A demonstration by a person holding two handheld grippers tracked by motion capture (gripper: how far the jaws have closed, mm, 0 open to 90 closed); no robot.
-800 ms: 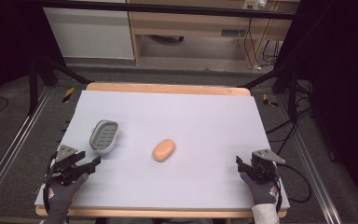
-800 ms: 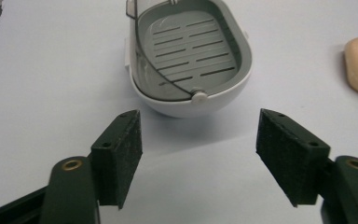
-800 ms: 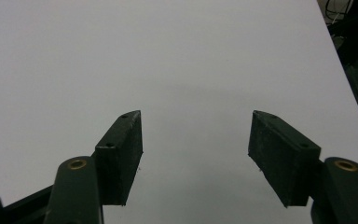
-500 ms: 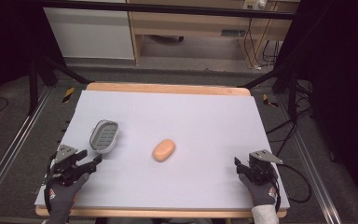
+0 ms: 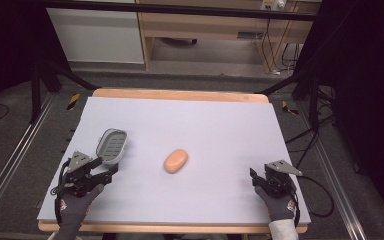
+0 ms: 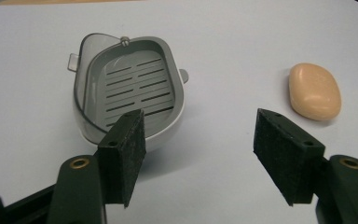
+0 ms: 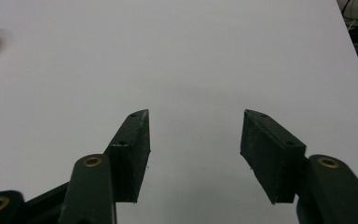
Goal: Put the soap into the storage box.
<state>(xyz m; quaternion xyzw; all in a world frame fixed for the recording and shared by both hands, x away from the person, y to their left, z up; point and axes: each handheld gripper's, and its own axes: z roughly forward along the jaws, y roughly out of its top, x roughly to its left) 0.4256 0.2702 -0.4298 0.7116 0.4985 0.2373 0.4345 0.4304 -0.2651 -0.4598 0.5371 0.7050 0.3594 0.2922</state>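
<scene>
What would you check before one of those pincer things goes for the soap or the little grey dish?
1. Left gripper jaws apart, nothing between them: ok.
2. Right gripper jaws apart, nothing between them: ok.
3. Soap dish upright with no soap in it, slotted floor showing: ok.
4. Bar of soap lying free on the table, apart from the dish: ok.
5. Left gripper aimed squarely at the dish: not ok; the dish sits behind its left jaw, off the gap.
6. Whether the soap is slippery or wet: cannot tell.
</scene>
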